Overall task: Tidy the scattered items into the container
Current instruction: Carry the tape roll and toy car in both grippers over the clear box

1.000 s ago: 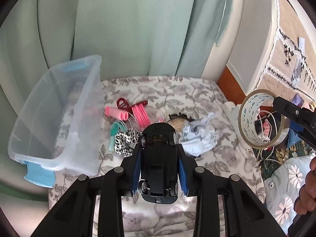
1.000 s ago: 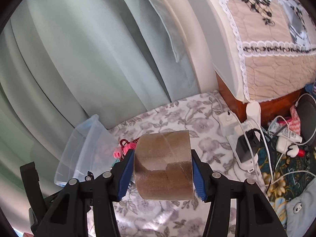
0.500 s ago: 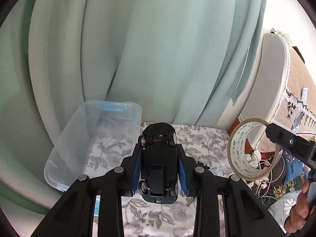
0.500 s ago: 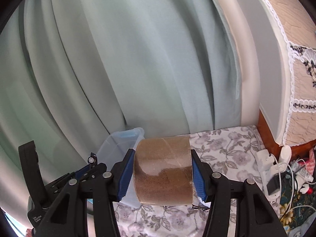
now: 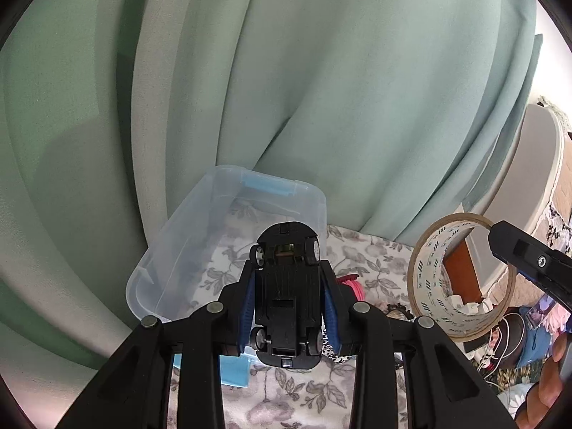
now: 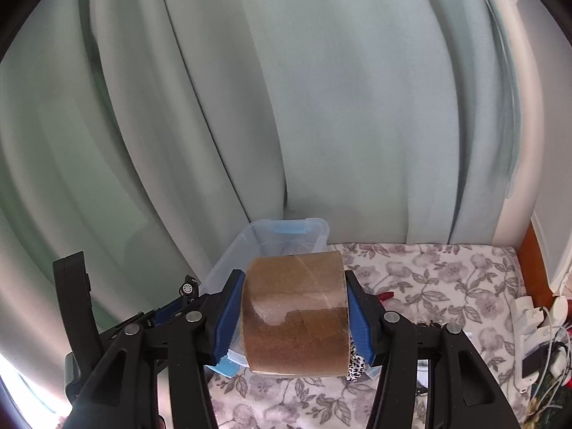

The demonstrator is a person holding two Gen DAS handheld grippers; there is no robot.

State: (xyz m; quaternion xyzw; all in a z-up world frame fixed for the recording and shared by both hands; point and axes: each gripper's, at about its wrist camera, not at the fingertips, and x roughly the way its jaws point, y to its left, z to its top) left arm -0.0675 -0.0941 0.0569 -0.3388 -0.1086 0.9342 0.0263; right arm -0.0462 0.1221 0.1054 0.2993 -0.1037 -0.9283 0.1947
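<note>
Left claw (image 5: 289, 304) clamped on toy car (image 5: 286, 296); right claw (image 6: 295, 316) on tape roll (image 6: 295, 312)

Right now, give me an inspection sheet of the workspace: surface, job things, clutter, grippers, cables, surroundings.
Surface: floral cloth, mostly bare near the curtain.
Job things: clear bin open, nothing seen inside but the cloth through its bottom; toy car held belly-up; tape roll held by its flat ends.
Clutter: pink item and leopard-print fabric partly hidden behind the grippers.
Grippers: left gripper shut on the toy car; right gripper shut on the tape roll; both near the bin.
Cables: white plugs and cords at the right edge.
Surroundings: green curtain behind; padded headboard at right.
</note>
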